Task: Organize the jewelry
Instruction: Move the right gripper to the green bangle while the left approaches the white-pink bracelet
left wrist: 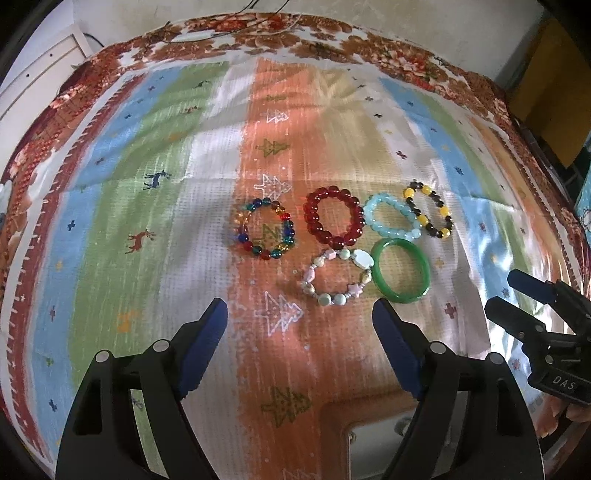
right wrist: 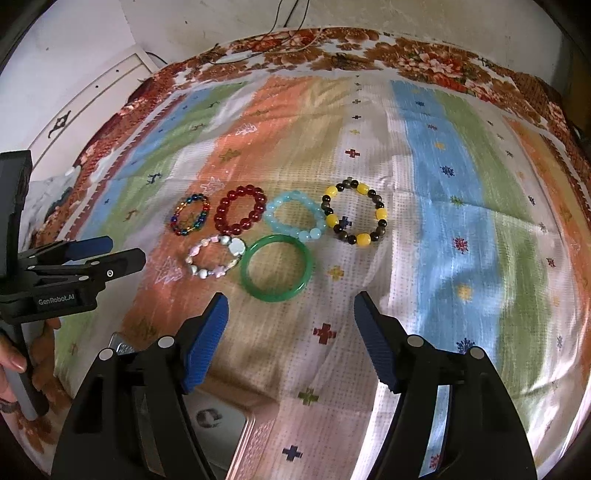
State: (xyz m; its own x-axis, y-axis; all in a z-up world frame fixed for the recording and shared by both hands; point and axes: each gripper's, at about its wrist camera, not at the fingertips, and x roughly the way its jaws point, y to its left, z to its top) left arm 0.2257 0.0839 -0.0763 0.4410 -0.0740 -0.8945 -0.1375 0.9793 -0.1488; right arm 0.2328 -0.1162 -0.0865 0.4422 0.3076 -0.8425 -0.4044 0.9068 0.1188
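Several bracelets lie on the striped cloth: a multicolour bead one (left wrist: 266,229) (right wrist: 190,215), a dark red one (left wrist: 333,216) (right wrist: 240,209), a pale blue one (left wrist: 392,216) (right wrist: 295,216), a yellow-and-black one (left wrist: 428,209) (right wrist: 355,211), a pastel charm one (left wrist: 337,277) (right wrist: 217,257) and a green bangle (left wrist: 401,270) (right wrist: 276,267). My left gripper (left wrist: 300,314) is open and empty, just short of the charm bracelet; it also shows in the right wrist view (right wrist: 125,250). My right gripper (right wrist: 291,308) is open and empty, just short of the bangle; it shows in the left wrist view (left wrist: 498,291).
A pink box (right wrist: 236,435) (left wrist: 369,435) with a pale inside sits under the grippers at the cloth's near edge. A white cabinet (right wrist: 92,96) stands at the back left. Cables (right wrist: 288,22) hang by the wall. The floral bedspread (left wrist: 332,48) borders the cloth.
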